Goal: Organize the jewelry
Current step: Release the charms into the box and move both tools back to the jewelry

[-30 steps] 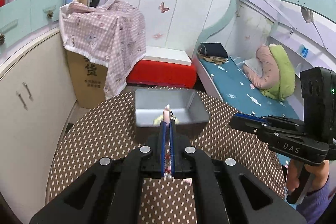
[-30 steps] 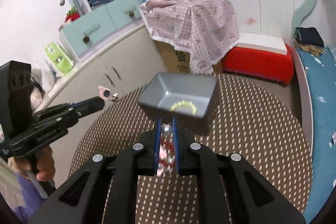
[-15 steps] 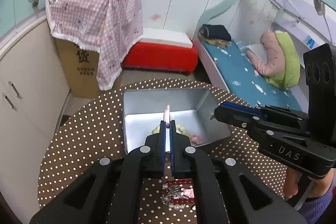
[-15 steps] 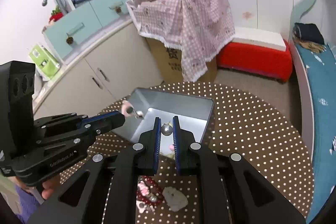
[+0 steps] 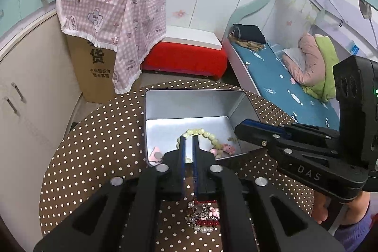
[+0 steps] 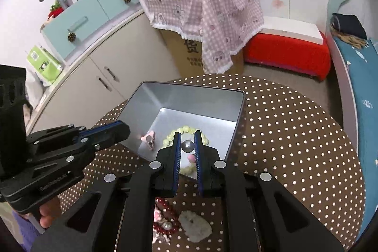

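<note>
A silver metal box point(image 5: 193, 95) point(image 6: 189, 91) stands open on the dotted round table. Inside lie a pale green bead bracelet point(image 5: 208, 136) point(image 6: 183, 129), a pink clip point(image 5: 154, 155) point(image 6: 148, 137) and small pink charms point(image 5: 228, 148). My left gripper point(image 5: 188, 141) is over the box's near edge, slightly open and empty. My right gripper point(image 6: 187, 136) is over the box, shut on a silver ball point(image 6: 187, 146). A red and pearl jewelry pile point(image 5: 204, 216) point(image 6: 165, 223) lies on the table under the grippers.
The brown dotted table point(image 5: 94, 145) point(image 6: 295, 134) holds a whitish lump point(image 6: 195, 229) beside the pile. Beyond it are a cabinet point(image 5: 28, 86), a cardboard box under checked cloth point(image 5: 111, 23), a red stool point(image 5: 184, 58) and a bed point(image 5: 283, 77).
Both grippers moved forward and down over the box. The left gripper let go of the pink clip, which now lies in the box. The right still holds the silver ball.
</note>
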The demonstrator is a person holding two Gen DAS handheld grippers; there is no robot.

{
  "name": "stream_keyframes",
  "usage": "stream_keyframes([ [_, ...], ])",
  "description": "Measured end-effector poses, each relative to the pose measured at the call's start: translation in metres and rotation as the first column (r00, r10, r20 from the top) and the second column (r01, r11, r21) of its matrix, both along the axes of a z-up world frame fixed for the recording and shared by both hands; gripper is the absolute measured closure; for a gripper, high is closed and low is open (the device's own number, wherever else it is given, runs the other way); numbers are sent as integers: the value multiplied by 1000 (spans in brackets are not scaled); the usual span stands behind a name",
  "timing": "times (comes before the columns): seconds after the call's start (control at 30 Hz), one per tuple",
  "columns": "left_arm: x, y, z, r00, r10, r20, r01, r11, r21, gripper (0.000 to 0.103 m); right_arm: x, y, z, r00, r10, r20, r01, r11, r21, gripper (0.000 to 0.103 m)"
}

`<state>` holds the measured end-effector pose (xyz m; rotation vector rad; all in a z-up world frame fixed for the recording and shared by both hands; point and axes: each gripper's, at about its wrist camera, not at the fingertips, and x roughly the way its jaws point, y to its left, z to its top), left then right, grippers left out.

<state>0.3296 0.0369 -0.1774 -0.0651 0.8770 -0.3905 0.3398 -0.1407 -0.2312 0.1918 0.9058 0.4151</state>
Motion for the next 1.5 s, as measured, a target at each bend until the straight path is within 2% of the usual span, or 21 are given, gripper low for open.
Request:
stream_keyframes([
  [0.03, -3, 1, 1, 1000, 11, 7, -11, 1000, 2, 68, -1, 0, 0, 1000, 0, -5, 0, 1000, 3, 89],
  [0.1, -9, 5, 5, 999, 38, 34, -38, 999, 5, 57, -5, -1, 2, 1000, -6, 3, 6, 1000, -2, 85],
  [0.2, -19, 9, 10, 998, 50, 42, -50, 999, -6, 55, -15, -4, 8, 999, -20, 26, 21, 1000, -11, 60],
  [0.3, -33, 13, 15, 994, 80, 69, -81, 997, -1, 49, -30, -6, 16, 998, -27, 58, 29, 999, -34, 59],
  [0.5, -64, 16, 15, 990, 116, 76, -114, 993, -34, 49, -62, -18, 23, 996, -29, 86, 34, 998, -59, 59],
  [0.6, -80, 14, 9, 987, 144, 66, -142, 989, -44, 49, -80, -25, 22, 994, -37, 99, 44, 996, -75, 55],
  [0.8, -105, -6, -16, 982, 188, 15, -187, 981, -54, 49, -109, -39, 11, 993, -54, 104, 64, 993, -102, 54],
  [0.9, -114, -22, -27, 981, 194, 3, -194, 980, -39, 49, -119, -48, 2, 993, -65, 97, 75, 991, -108, 50],
  [1.13, -116, -49, -50, 976, 211, -51, -213, 976, -38, 49, -126, -66, -15, 995, -72, 68, 79, 992, -101, 48],
  [1.5, -102, -67, -63, 960, 276, -47, -273, 960, 63, 51, -123, -71, -32, 998, -46, 38, 49, 996, -76, 46],
])
